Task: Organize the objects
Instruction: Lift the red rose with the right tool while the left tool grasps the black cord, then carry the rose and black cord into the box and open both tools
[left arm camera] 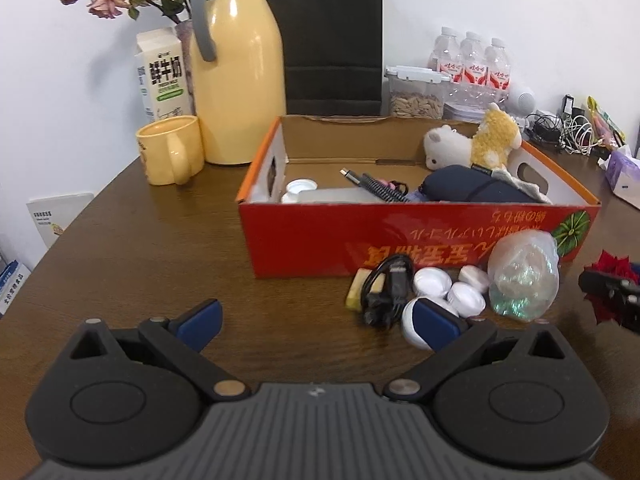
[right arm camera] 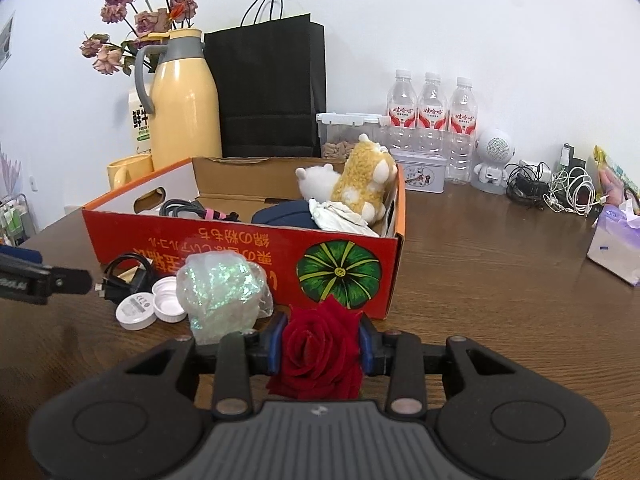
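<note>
Right wrist: fingers pinch velvety red rose.

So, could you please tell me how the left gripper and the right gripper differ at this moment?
The left gripper stands wide open with nothing between its blue pads, while the right gripper is closed on a red rose. The left gripper sits nearer the black cable and white caps; the right gripper sits by the box corner with the pumpkin picture. Both point toward the box over the wooden table.
</note>
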`<state>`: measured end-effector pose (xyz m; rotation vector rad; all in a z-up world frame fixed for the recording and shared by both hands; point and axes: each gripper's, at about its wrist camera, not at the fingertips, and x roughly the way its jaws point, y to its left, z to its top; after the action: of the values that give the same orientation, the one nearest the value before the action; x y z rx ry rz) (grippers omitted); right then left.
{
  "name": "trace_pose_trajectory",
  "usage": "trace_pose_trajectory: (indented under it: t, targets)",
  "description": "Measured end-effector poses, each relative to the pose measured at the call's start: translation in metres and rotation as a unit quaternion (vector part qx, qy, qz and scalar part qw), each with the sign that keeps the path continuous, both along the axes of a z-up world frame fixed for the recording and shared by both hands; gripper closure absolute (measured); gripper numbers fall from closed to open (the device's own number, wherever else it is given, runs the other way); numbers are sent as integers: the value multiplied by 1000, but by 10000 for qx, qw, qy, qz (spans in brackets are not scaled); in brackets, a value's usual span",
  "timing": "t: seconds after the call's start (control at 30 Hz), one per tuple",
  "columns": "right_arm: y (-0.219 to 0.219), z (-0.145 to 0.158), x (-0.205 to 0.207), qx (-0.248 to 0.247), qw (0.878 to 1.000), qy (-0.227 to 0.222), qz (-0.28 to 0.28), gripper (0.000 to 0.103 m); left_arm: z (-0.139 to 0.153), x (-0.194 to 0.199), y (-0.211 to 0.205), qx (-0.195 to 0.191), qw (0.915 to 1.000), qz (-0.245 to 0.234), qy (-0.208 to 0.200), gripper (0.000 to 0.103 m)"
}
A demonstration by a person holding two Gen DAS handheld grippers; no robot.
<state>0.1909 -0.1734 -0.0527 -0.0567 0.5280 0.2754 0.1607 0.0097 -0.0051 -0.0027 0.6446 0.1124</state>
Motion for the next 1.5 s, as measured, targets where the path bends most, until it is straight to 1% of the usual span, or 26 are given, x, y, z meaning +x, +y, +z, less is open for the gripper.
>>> trace_pose_trajectory:
  t: [0.1, 0.17, 0.23, 0.27, 0.33, 0.37, 0.4, 0.43, 0.5, 0.6, 0.73, 0.9, 1.07, 1.2, 1.33, 1.5]
  targets:
    - [1, -1, 0, -8, 10000, 12, 12, 69, 1, 11, -5, -36, 9999, -93, -117, 0]
    - [2, -2, 0, -12, 10000, 13, 20, 69, -1, 19, -12, 61, 9997, -169, -133, 9]
    - [2, -2, 0, -14, 10000, 21, 25, 69, -4, 26, -18, 117, 9996, -243, -89, 35]
    - [2, -2, 0, -11, 10000, 28, 28, 69, -6, 29, -20, 136, 9995, -285, -33, 40]
    - [2, -3, 0, -6, 10000, 43, 48, 69, -11, 33, -23, 132, 9991, -395, 32, 64]
    - [3, -4, 0, -5, 10000, 46, 58, 69, -12, 34, -25, 125, 9989, -458, 43, 73]
    - [3, -4, 1, -4, 10000, 48, 67, 69, -14, 34, -26, 104, 9985, -535, 34, 87]
    - [3, -4, 0, -3, 10000, 46, 75, 69, -14, 32, -26, 112, 9983, -573, -9, 91]
    - [3, -4, 1, -1, 10000, 34, 83, 69, -15, 30, -27, 93, 9977, -676, -40, 92]
    - [3, -3, 0, 1, 10000, 13, 94, 69, -13, 26, -30, 161, 9972, -717, -126, 92]
    - [2, -2, -2, 17, 9999, -48, 92, 69, -7, 16, -31, 143, 9966, -748, -310, 93]
    - [2, 4, -8, 55, 9997, -217, 123, 69, 11, 1, -28, 15, 9953, -779, -571, 93]
    - [4, 23, -13, 123, 9981, -555, 228, 69, 38, -4, -29, 0, 9919, -873, -923, 93]
    - [14, 47, -7, 103, 9956, -851, 372, 69, 59, 2, -32, 9, 9886, -861, -1237, 93]
    - [29, 67, 6, 86, 9927, -1104, 487, 69, 73, 13, -32, -40, 9861, -761, -1477, 93]
    - [47, 81, 31, 176, 9910, -1211, 538, 69, 80, 38, -27, -169, 9860, -518, -1576, 93]
